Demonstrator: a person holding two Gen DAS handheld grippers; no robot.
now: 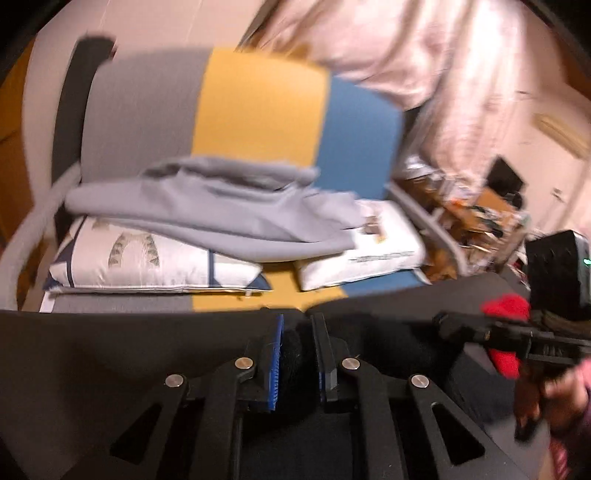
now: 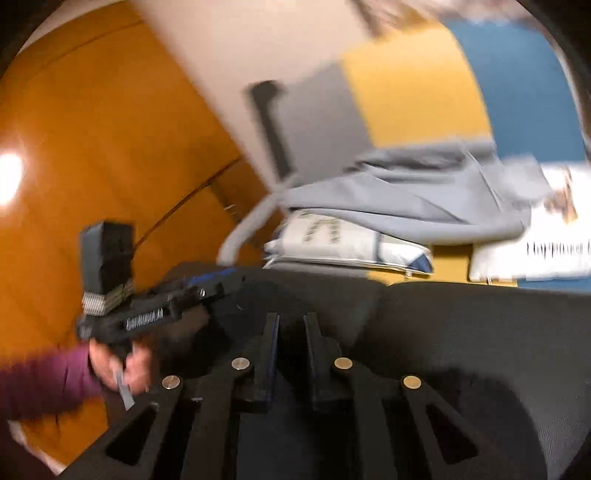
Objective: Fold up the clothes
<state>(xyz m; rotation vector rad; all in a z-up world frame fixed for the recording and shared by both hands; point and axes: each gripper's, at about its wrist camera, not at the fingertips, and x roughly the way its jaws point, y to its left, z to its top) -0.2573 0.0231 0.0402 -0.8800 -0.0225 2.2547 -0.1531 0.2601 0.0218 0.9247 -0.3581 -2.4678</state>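
A sofa (image 1: 258, 107) with grey, yellow and blue panels stands against a pale wall (image 2: 221, 33). Two white cushions (image 1: 147, 258) lie on its seat. Orange wooden doors (image 2: 92, 129) to the left catch a bright glare. Pink curtains (image 1: 424, 55) hang to the right, above a cluttered shelf (image 1: 476, 218).

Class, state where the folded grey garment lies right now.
Both wrist views show the grey garment lying across two white pillows on the striped sofa, beyond the black cloth.
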